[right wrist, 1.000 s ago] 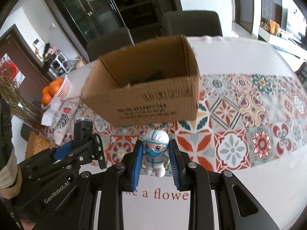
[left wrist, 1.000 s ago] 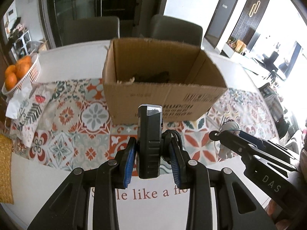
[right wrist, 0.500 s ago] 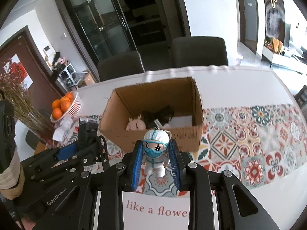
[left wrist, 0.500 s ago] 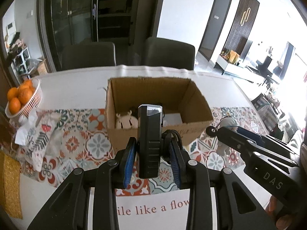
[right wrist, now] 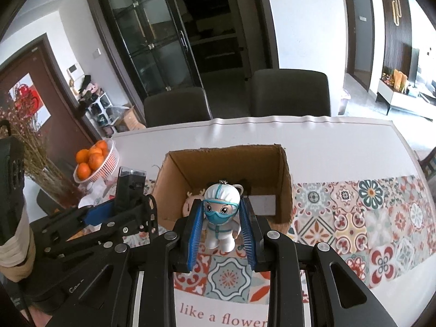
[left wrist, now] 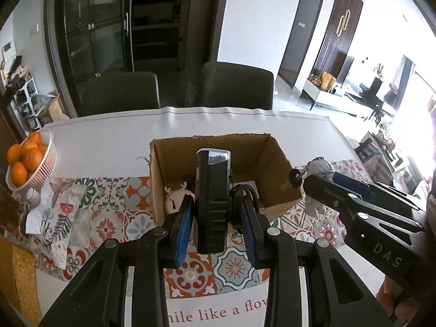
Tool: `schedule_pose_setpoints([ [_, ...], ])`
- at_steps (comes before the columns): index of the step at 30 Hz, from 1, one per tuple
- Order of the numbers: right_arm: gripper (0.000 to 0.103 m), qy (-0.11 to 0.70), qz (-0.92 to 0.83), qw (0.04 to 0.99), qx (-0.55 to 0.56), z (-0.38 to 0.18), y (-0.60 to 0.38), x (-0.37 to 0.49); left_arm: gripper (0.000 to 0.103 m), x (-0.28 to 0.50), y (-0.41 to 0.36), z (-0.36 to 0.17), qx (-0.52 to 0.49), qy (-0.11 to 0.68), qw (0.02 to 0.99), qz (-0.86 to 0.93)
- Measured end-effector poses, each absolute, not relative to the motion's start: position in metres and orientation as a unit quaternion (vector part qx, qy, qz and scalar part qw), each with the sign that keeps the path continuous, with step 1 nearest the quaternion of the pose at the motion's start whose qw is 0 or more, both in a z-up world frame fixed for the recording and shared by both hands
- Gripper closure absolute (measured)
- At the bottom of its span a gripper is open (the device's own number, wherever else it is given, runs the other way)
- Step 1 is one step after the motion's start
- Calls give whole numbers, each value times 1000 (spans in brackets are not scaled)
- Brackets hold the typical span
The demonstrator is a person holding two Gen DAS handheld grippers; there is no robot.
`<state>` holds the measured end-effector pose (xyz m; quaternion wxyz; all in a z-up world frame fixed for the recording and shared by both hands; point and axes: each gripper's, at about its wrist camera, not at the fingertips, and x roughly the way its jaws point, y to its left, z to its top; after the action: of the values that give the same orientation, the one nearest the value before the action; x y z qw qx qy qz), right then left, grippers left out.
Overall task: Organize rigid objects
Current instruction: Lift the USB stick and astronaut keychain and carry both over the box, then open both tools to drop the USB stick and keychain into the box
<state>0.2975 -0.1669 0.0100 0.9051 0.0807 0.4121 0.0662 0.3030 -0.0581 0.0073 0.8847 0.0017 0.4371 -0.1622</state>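
An open cardboard box (left wrist: 275,169) (right wrist: 284,188) stands on the patterned table runner. Inside lie a small deer-faced toy (left wrist: 175,200) (right wrist: 190,201), dark items and a white card (right wrist: 263,204). My left gripper (left wrist: 216,218) is shut on an upright black rectangular device (left wrist: 212,196), held above the box's near wall; both show in the right wrist view (right wrist: 128,188). My right gripper (right wrist: 220,226) is shut on a white figurine with blue mask and goggles (right wrist: 221,215), held over the box's near edge; the figurine shows from behind in the left wrist view (left wrist: 318,171).
A white basket of oranges (left wrist: 30,160) (right wrist: 95,163) stands at the left, with a patterned cloth pouch (left wrist: 58,212) beside it. Two dark chairs (left wrist: 234,84) (right wrist: 288,92) stand behind the table. A dried-flower bunch (right wrist: 27,147) is at the far left.
Both grippers have risen and moved towards the box with their objects held. The box's inside has come into view from above.
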Motion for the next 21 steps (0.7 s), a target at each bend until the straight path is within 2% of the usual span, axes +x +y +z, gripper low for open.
schedule_pose_setpoints([
  [21, 74, 491, 68, 864, 93, -10, -174, 370, 69, 378, -68, -14, 1, 515, 844, -152],
])
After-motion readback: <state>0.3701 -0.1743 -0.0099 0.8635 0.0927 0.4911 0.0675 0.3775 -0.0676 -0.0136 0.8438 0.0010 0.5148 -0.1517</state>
